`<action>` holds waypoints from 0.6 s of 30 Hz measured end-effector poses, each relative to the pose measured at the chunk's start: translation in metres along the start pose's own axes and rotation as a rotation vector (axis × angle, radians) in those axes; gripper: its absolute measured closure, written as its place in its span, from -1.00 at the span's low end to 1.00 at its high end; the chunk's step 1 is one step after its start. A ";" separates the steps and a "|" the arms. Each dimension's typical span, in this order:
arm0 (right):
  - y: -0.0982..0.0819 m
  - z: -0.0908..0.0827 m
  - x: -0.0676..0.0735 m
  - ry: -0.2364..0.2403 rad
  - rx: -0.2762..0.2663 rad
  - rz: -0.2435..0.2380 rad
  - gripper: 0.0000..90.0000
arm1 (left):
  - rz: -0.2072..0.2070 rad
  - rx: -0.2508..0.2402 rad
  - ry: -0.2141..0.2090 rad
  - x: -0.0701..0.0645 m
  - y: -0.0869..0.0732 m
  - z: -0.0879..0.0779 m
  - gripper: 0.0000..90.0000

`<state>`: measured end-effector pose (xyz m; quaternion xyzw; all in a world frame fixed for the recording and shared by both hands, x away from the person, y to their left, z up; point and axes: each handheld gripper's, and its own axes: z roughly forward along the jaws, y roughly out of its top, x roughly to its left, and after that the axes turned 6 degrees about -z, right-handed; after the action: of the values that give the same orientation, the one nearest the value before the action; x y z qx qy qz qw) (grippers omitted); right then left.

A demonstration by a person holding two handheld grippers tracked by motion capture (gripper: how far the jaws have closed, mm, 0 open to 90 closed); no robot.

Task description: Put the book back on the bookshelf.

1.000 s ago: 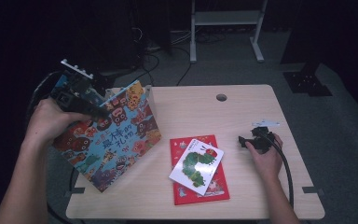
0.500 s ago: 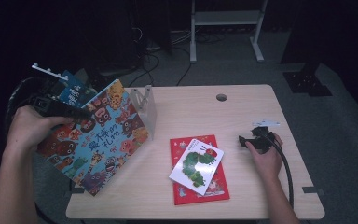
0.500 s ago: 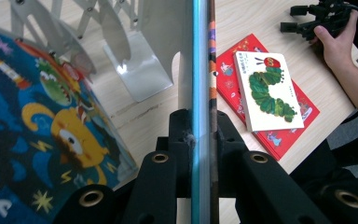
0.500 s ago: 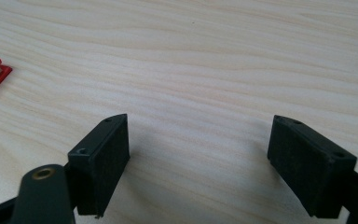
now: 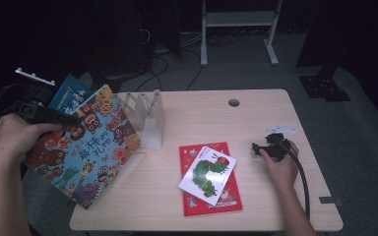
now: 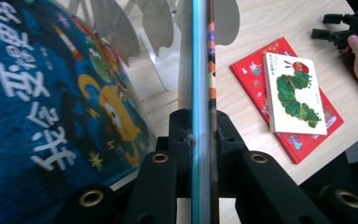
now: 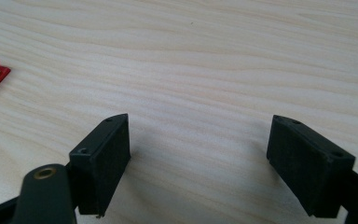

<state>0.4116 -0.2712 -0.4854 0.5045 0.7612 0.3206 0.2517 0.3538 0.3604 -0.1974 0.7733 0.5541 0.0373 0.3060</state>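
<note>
Overhead, my left gripper point(image 5: 54, 117) sits past the table's point(image 5: 256, 113) left edge, clamped on two picture books: the animal-cover book point(image 5: 86, 150) slopes down from it toward the tabletop, and the blue book point(image 5: 69, 94) stands just behind it. A clear book rack point(image 5: 147, 118) is just beyond the books' far edge. My right gripper point(image 5: 261, 146) rests low over the wood, well apart from the left one, with the red book point(image 5: 209, 179) and the caterpillar book point(image 5: 207, 169) on top of it lying between them.

Along the left gripper point(image 6: 200, 140), both book edges run straight up from between the pads, pinched tight.

Along the right gripper point(image 7: 198, 154), the jaws stand spread over bare wood, nothing between them.
</note>
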 end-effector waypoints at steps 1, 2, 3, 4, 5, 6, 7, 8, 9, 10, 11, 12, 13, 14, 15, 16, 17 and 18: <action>0.000 0.000 0.000 0.000 0.000 0.000 -0.55 | -0.002 -0.001 0.000 0.001 0.000 -0.001 0.79; 0.000 0.000 0.000 0.000 0.000 0.000 -0.55 | -0.014 -0.009 0.003 0.004 0.000 -0.006 0.79; 0.000 0.000 0.000 0.000 0.000 0.000 -0.55 | -0.014 -0.009 0.003 0.004 0.000 -0.006 0.79; 0.000 0.000 0.000 0.000 0.000 0.000 -0.55 | -0.021 -0.013 0.007 0.006 0.000 -0.008 0.79; 0.000 0.000 0.000 0.000 0.000 0.000 -0.55 | -0.024 -0.015 0.011 0.007 0.000 -0.011 0.79; 0.000 0.000 0.000 -0.002 0.000 0.001 -0.55 | -0.028 -0.019 0.015 0.007 0.000 -0.013 0.79; 0.000 0.000 0.000 -0.002 0.000 0.001 -0.55 | -0.033 -0.022 0.019 0.009 0.001 -0.016 0.79; 0.000 0.000 0.000 -0.002 0.000 0.001 -0.55 | -0.042 -0.023 0.024 0.010 0.002 -0.018 0.79; 0.000 0.000 0.000 -0.002 0.000 0.001 -0.55 | -0.046 -0.024 0.033 0.011 0.003 -0.020 0.79; 0.000 0.000 0.000 -0.002 0.000 0.001 -0.54 | -0.050 -0.025 0.038 0.012 0.004 -0.022 0.79; 0.000 0.000 0.000 -0.002 0.000 0.001 -0.54 | -0.056 -0.030 0.046 0.013 0.006 -0.024 0.79; 0.000 0.000 0.000 -0.004 -0.001 0.004 -0.54 | -0.063 -0.033 0.054 0.013 0.007 -0.026 0.79; 0.000 0.000 0.000 -0.004 -0.001 0.004 -0.54 | -0.070 -0.034 0.061 0.014 0.009 -0.028 0.79; 0.000 0.000 0.000 -0.003 -0.001 0.000 -0.54 | -0.075 -0.036 0.069 0.014 0.011 -0.029 0.79; 0.000 0.000 -0.001 -0.005 -0.001 0.001 -0.53 | -0.081 -0.037 0.072 0.015 0.012 -0.030 0.79; 0.000 0.000 -0.001 -0.006 -0.001 0.002 -0.53 | -0.090 -0.039 0.075 0.016 0.014 -0.031 0.79; 0.000 0.000 -0.001 -0.006 -0.001 0.003 -0.53 | -0.099 -0.040 0.080 0.017 0.015 -0.032 0.79; 0.000 0.000 -0.001 -0.006 -0.001 0.003 -0.52 | -0.112 -0.043 0.090 0.018 0.018 -0.033 0.79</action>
<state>0.4118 -0.2718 -0.4853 0.5067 0.7594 0.3197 0.2536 0.3627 0.3868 -0.1666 0.7319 0.6088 0.0667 0.2988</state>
